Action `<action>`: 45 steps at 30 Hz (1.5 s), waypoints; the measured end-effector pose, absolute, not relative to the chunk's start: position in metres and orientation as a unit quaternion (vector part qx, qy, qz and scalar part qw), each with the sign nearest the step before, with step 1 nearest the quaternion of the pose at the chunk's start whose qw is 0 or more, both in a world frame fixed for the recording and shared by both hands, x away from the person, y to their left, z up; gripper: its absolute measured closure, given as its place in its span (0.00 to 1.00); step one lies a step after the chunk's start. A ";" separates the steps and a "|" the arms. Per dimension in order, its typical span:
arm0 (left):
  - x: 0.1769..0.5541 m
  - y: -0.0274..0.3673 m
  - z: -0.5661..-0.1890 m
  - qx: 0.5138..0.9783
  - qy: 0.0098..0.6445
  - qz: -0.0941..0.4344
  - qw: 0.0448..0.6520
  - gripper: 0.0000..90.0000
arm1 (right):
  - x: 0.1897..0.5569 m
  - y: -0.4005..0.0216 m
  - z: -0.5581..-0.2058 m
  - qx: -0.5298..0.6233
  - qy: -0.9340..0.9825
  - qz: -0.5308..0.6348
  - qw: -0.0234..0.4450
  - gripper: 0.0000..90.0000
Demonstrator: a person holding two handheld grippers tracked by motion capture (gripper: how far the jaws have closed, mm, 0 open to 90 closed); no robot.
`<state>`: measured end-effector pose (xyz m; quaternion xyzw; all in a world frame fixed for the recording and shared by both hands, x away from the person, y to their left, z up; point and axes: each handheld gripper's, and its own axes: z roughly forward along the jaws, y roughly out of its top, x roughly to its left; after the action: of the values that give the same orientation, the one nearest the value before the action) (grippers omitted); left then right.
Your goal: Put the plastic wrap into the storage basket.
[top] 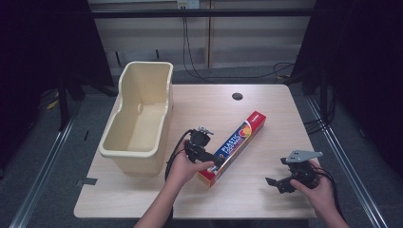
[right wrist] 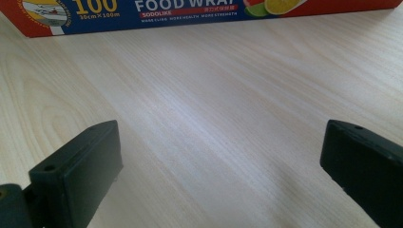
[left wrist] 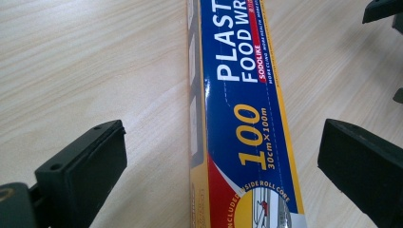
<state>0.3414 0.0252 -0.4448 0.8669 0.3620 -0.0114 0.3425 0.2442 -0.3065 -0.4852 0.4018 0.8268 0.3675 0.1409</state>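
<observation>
A long blue, red and yellow plastic food wrap box (top: 234,146) lies slantwise on the wooden table (top: 266,118). My left gripper (top: 211,159) is at its near end. In the left gripper view the box (left wrist: 242,118) runs between the jaws of the left gripper (left wrist: 225,137), which stand wide open with a gap of table on each side. My right gripper (top: 278,171) hovers over bare table to the right of the box. It is open (right wrist: 221,142) with nothing between its jaws, and the box (right wrist: 190,12) lies beyond them.
A deep cream plastic bin (top: 138,114) stands at the table's left side, close to my left hand. A dark round hole (top: 237,96) sits near the far edge. Cables hang behind the table. Bare wood lies between box and right gripper.
</observation>
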 end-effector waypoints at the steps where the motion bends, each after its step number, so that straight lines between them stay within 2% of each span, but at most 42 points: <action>1: 0.342 0.025 -0.445 0.867 0.362 -0.013 0.343 0.02 | 0.244 -0.307 -0.485 0.401 0.827 0.368 0.140 0.00; 10: 0.345 0.023 -0.446 0.869 0.362 -0.021 0.337 0.02 | 0.244 -0.308 -0.485 0.400 0.828 0.368 0.139 0.00; 24: 0.364 -0.012 -0.427 0.874 0.353 -0.020 0.333 0.05 | 0.244 -0.312 -0.482 0.407 0.821 0.375 0.142 0.00; 37: 0.384 -0.052 -0.448 0.880 0.368 -0.013 0.301 0.08 | 0.243 -0.314 -0.482 0.409 0.816 0.382 0.143 0.00; 45: 0.393 -0.063 -0.456 0.883 0.372 -0.019 0.285 0.11 | 0.244 -0.315 -0.482 0.408 0.816 0.383 0.143 0.01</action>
<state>0.3928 -0.0631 -0.4562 0.8830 0.3721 -0.0195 0.2853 0.2439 -0.3149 -0.4822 0.4082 0.8161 0.3834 0.1426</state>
